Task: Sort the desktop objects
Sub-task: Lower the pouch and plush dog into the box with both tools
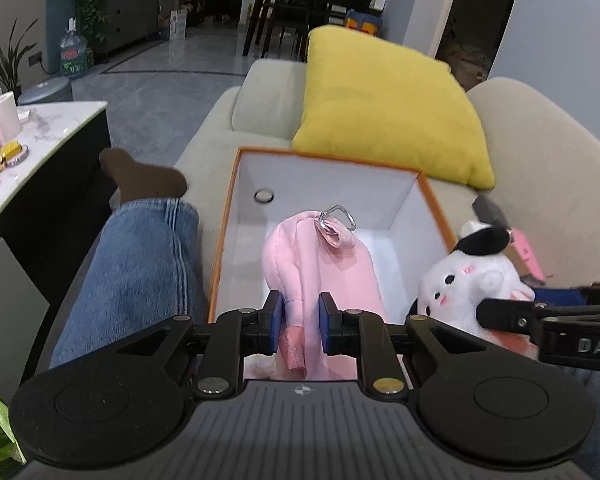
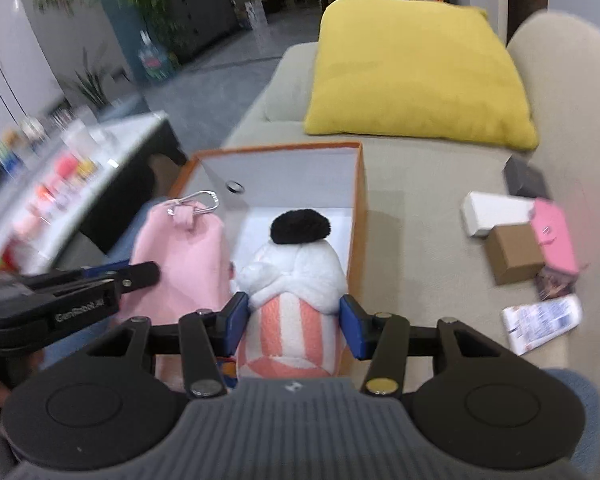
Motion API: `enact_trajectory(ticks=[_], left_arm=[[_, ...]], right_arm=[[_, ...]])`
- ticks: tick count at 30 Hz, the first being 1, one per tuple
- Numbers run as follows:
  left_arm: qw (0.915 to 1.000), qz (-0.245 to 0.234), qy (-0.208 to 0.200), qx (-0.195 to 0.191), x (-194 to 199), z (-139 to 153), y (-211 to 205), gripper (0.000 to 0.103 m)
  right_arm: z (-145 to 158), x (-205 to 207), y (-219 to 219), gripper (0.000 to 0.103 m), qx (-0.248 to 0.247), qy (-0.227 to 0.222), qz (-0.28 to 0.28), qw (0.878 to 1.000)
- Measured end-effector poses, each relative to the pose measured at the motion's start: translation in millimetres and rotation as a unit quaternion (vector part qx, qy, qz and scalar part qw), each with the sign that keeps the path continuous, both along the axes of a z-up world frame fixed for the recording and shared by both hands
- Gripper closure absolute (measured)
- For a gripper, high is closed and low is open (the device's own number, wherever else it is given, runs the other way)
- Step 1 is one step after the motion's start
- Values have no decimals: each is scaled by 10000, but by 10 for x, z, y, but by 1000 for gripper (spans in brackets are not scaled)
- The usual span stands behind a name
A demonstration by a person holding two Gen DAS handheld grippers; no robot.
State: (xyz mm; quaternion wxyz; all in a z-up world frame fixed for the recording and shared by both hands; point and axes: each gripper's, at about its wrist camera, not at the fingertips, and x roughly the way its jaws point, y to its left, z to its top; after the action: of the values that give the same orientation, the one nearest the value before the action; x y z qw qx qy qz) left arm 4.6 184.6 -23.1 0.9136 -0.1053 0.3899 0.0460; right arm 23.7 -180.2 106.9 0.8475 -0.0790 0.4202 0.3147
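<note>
An orange-rimmed white box (image 1: 324, 168) (image 2: 360, 208) stands open on the beige sofa. My left gripper (image 1: 300, 322) is shut on a pink pouch (image 1: 316, 264) (image 2: 180, 256) with a metal clip, held over the box's near left part. Beside it my right gripper (image 2: 294, 320) is shut on a white plush toy (image 2: 300, 276) (image 1: 464, 284) with a black pompom and a peach-striped body, held over the box's near right side. Each gripper shows in the other's view, at the frame edge.
A yellow cushion (image 1: 388, 104) (image 2: 416, 68) leans at the sofa back beyond the box. Small boxes, a pink case (image 2: 554, 236) and a packet lie on the seat to the right. A person's jeans leg (image 1: 136, 272) lies left, beside a cluttered marble table (image 1: 48, 132).
</note>
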Motion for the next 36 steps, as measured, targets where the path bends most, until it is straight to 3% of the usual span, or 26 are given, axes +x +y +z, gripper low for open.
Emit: enact_trajectory(ticks=[6,15,20,23,26,31,36], left_arm=[[9997,-16,42,-223,-74,-180,149,82],[9988,-6,137,-468,-120,-358,278,82],[9985,-36,159,-526,-146,-378,317,82],[9986,-24,173,-504,-164,-381,338,82],[9987,-28,197,-466,-156,-378,336,82],[9991,-88,202,-354,-172,-377,316,82],[9992,-162,214,-308,-170,-380,297,82]], right_arm=[[-210,-150,274,51,-779,-260,34,9966],[-549,-98,384,47,-1287,376,-145,9909],[-487,-81,356,44,-1344,729,198,9880],[-320,-105,366,44,-1423,509,508,9872],[-241,-25,447,54,-1539,170,808,9846],[-466,130,653,82,-2067,243,1371,9685],[-727,187,655,83,-2459,531,1477,9565]])
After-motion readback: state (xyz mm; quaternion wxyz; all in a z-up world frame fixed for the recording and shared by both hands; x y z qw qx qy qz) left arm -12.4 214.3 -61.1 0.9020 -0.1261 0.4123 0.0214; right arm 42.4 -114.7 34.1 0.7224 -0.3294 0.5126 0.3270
